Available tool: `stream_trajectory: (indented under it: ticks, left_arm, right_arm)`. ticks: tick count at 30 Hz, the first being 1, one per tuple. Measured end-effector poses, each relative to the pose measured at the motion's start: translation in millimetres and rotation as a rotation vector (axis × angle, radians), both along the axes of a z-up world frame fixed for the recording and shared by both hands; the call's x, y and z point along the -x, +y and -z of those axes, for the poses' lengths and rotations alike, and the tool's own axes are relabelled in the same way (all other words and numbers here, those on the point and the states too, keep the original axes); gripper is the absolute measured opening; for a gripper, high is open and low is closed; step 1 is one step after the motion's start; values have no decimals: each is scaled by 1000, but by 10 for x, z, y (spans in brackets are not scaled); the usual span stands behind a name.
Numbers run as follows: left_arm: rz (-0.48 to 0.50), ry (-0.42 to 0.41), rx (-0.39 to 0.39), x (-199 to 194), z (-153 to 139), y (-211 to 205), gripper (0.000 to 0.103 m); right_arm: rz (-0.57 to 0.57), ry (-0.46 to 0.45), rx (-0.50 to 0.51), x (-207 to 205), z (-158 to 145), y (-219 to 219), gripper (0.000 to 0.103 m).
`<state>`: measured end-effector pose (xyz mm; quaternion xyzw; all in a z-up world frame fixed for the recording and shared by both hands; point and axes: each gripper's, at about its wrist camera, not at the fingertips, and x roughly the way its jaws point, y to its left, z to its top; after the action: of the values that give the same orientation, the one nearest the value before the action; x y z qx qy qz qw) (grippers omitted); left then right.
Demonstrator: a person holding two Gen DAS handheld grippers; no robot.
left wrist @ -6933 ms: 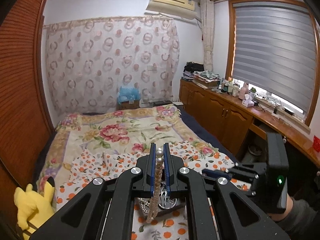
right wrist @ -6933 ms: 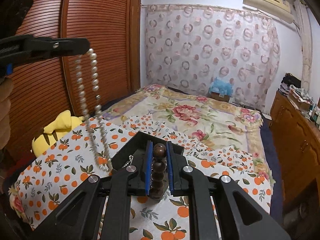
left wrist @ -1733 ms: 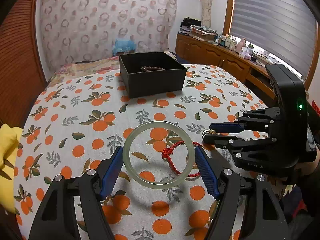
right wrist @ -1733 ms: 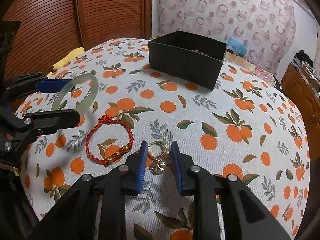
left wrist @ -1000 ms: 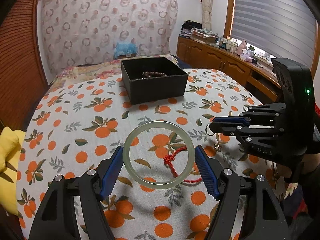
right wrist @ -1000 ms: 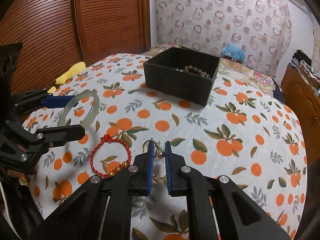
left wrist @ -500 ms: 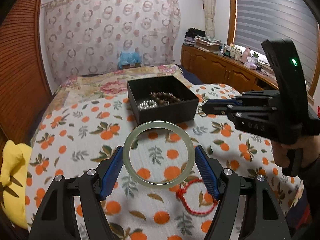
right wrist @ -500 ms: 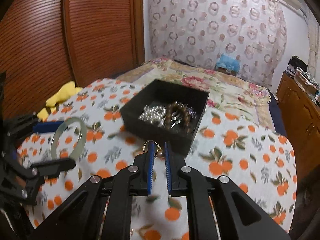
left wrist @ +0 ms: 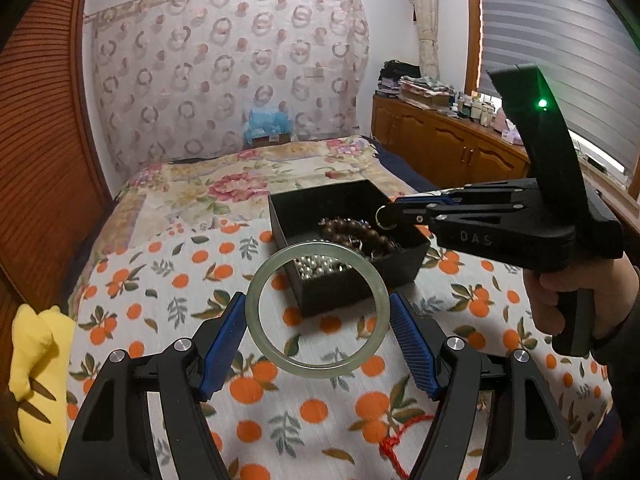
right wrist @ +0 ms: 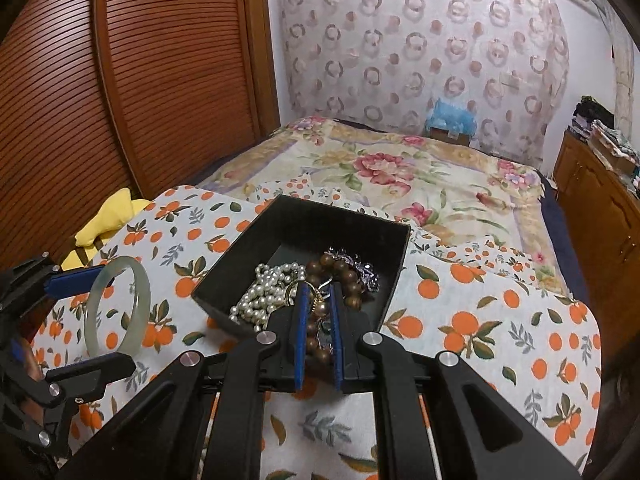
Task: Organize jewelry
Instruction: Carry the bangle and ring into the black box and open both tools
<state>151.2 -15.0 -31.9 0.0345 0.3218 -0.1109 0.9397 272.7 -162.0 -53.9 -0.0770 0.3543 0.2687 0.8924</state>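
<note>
My left gripper (left wrist: 318, 310) is shut on a pale green jade bangle (left wrist: 256, 312) and holds it in the air just in front of the black jewelry box (left wrist: 400, 256). The bangle also shows in the right wrist view (right wrist: 138, 312). My right gripper (right wrist: 318, 300) is shut on a small gold ring charm (right wrist: 316, 300) and holds it over the box (right wrist: 396, 272); it also shows in the left wrist view (left wrist: 390, 212). The box holds a pearl necklace (right wrist: 260, 292), a brown bead bracelet (right wrist: 344, 272) and a silvery piece. A red string bracelet (left wrist: 400, 444) lies on the cloth near me.
The box stands on an orange-print cloth (left wrist: 168, 276) over a table, with a flowered bed (right wrist: 400, 168) behind it. A yellow plush toy (left wrist: 32, 364) sits at the left edge. Wooden wardrobe doors (right wrist: 140, 80) stand left, cabinets (left wrist: 440, 148) right.
Both grippers have risen and moved forward to the box. The right gripper now hangs the gold ring charm over the box's inside. The red bracelet has dropped to the bottom of the left view.
</note>
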Motion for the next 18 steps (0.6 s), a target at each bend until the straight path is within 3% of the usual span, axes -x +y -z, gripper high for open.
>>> stream_trajectory:
  ticks: [9, 18]
  left_arm:
    - [-4, 0, -1, -220, -67, -42, 69]
    - [0, 8, -35, -502, -68, -191, 69]
  right_arm:
    - [2, 30, -22, -113, 33, -17, 17]
    - [70, 17, -26, -66, 79, -386, 18]
